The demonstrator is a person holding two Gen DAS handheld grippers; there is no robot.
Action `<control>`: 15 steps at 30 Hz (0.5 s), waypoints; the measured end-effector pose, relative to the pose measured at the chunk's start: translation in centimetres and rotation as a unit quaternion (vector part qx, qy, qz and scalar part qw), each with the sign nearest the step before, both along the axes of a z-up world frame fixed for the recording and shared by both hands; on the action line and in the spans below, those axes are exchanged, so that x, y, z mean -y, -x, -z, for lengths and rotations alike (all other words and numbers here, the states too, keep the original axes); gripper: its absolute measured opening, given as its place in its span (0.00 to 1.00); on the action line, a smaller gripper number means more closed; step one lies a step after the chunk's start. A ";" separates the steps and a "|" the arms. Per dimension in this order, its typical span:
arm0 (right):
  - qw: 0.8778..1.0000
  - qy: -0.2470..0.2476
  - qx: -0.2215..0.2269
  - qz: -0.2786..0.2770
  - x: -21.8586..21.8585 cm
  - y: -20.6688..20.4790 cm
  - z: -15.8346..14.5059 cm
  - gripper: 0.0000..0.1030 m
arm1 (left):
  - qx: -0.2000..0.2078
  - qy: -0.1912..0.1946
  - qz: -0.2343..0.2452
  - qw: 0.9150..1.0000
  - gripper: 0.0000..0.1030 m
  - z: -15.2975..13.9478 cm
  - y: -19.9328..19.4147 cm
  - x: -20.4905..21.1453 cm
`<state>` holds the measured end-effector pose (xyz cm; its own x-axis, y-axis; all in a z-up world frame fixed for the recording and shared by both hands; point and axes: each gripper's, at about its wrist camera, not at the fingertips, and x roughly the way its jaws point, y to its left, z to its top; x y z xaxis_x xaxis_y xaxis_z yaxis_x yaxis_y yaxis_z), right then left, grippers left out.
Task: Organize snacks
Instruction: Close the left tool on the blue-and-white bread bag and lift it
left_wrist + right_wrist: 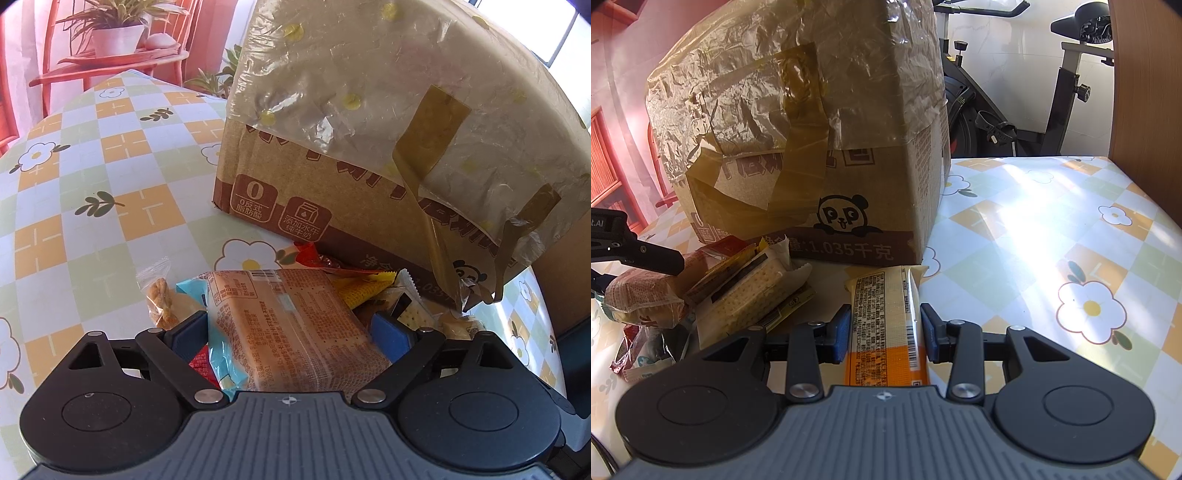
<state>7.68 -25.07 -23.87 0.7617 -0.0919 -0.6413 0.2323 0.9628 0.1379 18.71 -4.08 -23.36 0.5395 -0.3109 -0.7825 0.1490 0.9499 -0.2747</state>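
While the left gripper (291,332) is straddling a brown bread pack (291,332) atop the snack pile (713,295), its jaws are standing wide and still opening, not pressing the wrapper. The right gripper (884,328) is keeping its jaws clamped on the long sides of 1 orange-and-cream packet (884,325), lying on the counter (1052,236) just in front of the taped cardboard box (820,147). Both packs are looking light, soft and slippery in their film, likely crushable, so taking them across the middle with gentle pressure is seeming wisest.
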 end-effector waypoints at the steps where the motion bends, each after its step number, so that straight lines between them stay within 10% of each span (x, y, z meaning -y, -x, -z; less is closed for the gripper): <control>1: 1.000 0.000 0.000 0.000 0.0 0.0 0.0 0.39 | -0.002 -0.002 0.002 1.000 0.93 0.2 0.0 0.1; 5: 1.000 0.000 0.000 0.000 0.0 0.0 0.0 0.39 | -0.005 -0.009 0.017 1.000 0.94 0.9 0.3 0.6; 15: 1.000 0.000 0.000 0.000 0.0 0.0 0.0 0.40 | 0.021 -0.011 0.033 0.999 0.60 0.1 1.4 0.4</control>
